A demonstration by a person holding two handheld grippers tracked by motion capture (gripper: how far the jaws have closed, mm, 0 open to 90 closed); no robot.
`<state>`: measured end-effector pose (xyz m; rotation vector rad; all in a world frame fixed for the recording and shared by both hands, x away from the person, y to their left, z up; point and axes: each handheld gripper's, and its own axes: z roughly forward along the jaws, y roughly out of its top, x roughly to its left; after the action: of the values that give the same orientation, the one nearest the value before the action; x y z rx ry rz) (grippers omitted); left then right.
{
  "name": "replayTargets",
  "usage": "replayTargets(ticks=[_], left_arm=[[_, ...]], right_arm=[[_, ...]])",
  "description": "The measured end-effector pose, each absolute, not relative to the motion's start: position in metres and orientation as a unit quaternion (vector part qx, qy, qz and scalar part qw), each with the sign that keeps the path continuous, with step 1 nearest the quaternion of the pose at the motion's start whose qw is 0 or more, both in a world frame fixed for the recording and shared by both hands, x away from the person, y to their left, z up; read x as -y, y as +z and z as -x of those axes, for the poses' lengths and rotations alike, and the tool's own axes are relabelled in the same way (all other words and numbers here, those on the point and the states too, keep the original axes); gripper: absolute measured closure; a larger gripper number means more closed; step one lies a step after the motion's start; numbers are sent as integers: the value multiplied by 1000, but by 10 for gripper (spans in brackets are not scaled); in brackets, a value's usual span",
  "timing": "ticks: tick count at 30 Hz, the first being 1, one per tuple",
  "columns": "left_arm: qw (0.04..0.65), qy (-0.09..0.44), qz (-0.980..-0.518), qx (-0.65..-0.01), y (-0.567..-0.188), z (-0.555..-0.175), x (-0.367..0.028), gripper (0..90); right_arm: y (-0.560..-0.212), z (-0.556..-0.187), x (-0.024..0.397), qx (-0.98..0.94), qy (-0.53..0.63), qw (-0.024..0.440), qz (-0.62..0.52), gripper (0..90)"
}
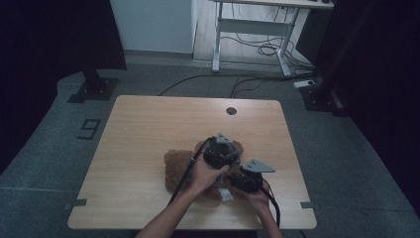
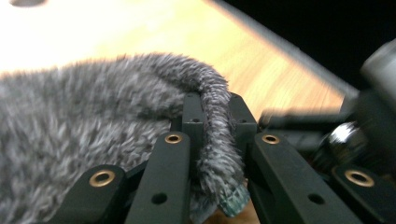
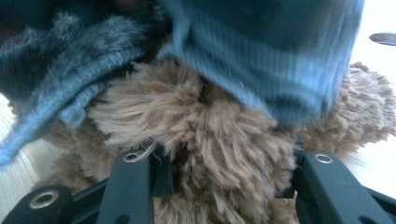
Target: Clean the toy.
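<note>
A brown teddy bear (image 1: 179, 168) lies on the wooden table (image 1: 148, 124), right of the middle and near the front edge. My left gripper (image 1: 220, 151) sits over the bear's far end. Its jaws are shut on the rim of a fuzzy grey-blue garment (image 2: 93, 116), and the pinch point of the left gripper (image 2: 215, 116) holds a fold of that rim. My right gripper (image 1: 246, 181) is just in front and to the right. The right gripper (image 3: 226, 177) has brown bear fur (image 3: 219, 140) packed between both jaws. The garment's ribbed edge (image 3: 261, 60) hangs above that fur.
A round cable hole (image 1: 231, 110) sits near the table's far edge. Both forearms enter over the front edge. A small pale piece (image 1: 226, 196) lies under the bear by the right hand. A white desk frame (image 1: 250, 25) and floor cables stand beyond the table.
</note>
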<state>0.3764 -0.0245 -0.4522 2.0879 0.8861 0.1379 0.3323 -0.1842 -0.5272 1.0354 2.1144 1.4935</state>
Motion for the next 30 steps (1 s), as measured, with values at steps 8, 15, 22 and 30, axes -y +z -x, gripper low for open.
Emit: replayTargets(ticks=[8,15,22,30], left_arm=[[420,95,-836,-340,-449,-366,9,814],[391,150,-842,-339,-447,-357,-30,813],[393,170,-822,-375,-449,-354,-89,815],[397,178,-802,-409,-450,-346,-140,814]], right_arm=[[-528,-332,183,-748,524,178,-367,545],[-528,-334,185,-743,528,173,-374,545],[-529,-334,186,-740,531,170,-376,545],[-529,-334,186,-737,535,166,-379,545]])
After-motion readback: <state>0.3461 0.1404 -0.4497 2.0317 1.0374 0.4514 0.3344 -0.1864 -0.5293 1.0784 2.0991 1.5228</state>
